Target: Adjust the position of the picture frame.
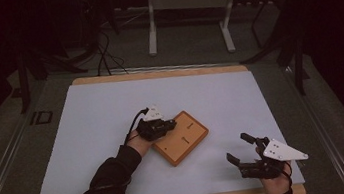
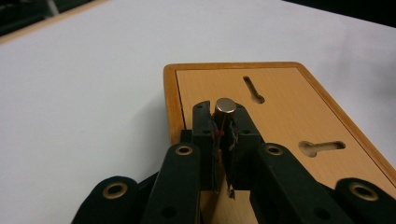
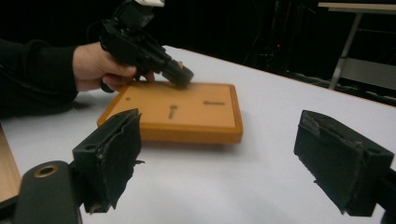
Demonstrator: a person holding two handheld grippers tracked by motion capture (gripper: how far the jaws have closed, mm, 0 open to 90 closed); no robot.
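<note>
Metal pin (image 2: pixel 225 107), short grey cylinder, is clamped upright between the left gripper (image 2: pixel 224 127) jaws, flat round top poking just above the pads; lower part hidden by the jaws, so can't tell how long it is or whether its bottom touches the board. Some frayed pad material and a thin reddish bit sit alongside it, too small to identify. Pin is over the near-left corner area of the wooden board (image 2: pixel 280 107), by its raised rim. Board has two keyhole-shaped slots (image 2: pixel 253 89); second one is further right, partly near the frame edge, and the board's right corner is cut off there.

High view: left gripper (image 1: pixel 164 126) sits over the board's (image 1: pixel 185 138) left end, board lying diagonally mid-mat on the white mat (image 1: pixel 112 115). Pin itself too small and dark to make out here. Scene is dim, surroundings mostly black.

Right gripper (image 1: pixel 240 154) is near the mat's front-right edge, well apart from the board, jaws wide apart, nothing between them. In the right gripper view its two worn black pads (image 3: pixel 112 158) frame the board (image 3: pixel 187 114) beyond; the left hand (image 3: pixel 95 67) and its gripper (image 3: pixel 180 74) hover at the board's far edge, tip blurred, pin not distinguishable. Sleeve cut off at the left.
</note>
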